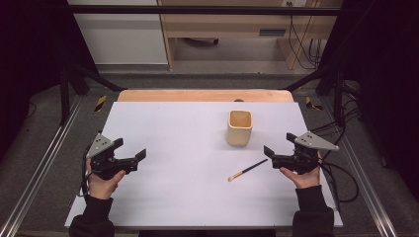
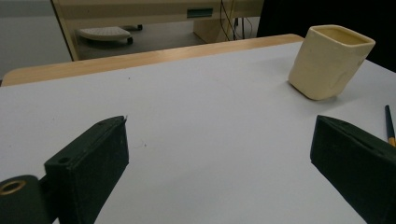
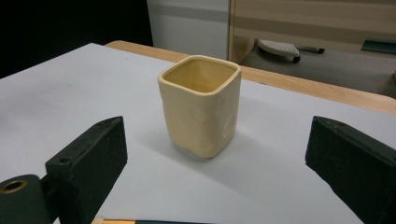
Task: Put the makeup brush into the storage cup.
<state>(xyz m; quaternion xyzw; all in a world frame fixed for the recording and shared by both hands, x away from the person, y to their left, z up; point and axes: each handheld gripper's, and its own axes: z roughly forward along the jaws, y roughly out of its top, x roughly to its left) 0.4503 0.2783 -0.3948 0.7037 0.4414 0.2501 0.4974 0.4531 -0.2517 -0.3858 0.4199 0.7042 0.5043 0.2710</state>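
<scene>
The left gripper (image 1: 129,152) rests low over the white table (image 1: 188,197) at about eight o'clock of the sheet, held in the person's left hand (image 1: 103,181); its jaws stand wide apart and have hold of nothing, with bare table between them in the left gripper view. The right gripper (image 1: 277,149) sits at about four o'clock, in the right hand (image 1: 305,177), its jaws likewise spread wide and empty — in the right gripper view they frame the cup (image 3: 201,105) without touching it. Closest to the right gripper is a brush (image 1: 247,170), lying flat on the table at a slant: its dark handle end points toward two o'clock and stops just beside the near jaw tip, apart from it as far as the high view shows, while its pale tip points toward eight o'clock. A sliver of that brush (image 3: 140,221) shows at the bottom edge of the right gripper view, and its dark end (image 2: 389,125) at the right edge of the left gripper view. Farther out, at about twelve o'clock from the brush and near it, the cream cup (image 1: 240,127) stands upright with its squarish mouth open upward — well apart from the left gripper, which sees the cup (image 2: 330,61) at its two o'clock. Beyond the white sheet a wooden edge (image 1: 205,95) runs along the far side.
</scene>
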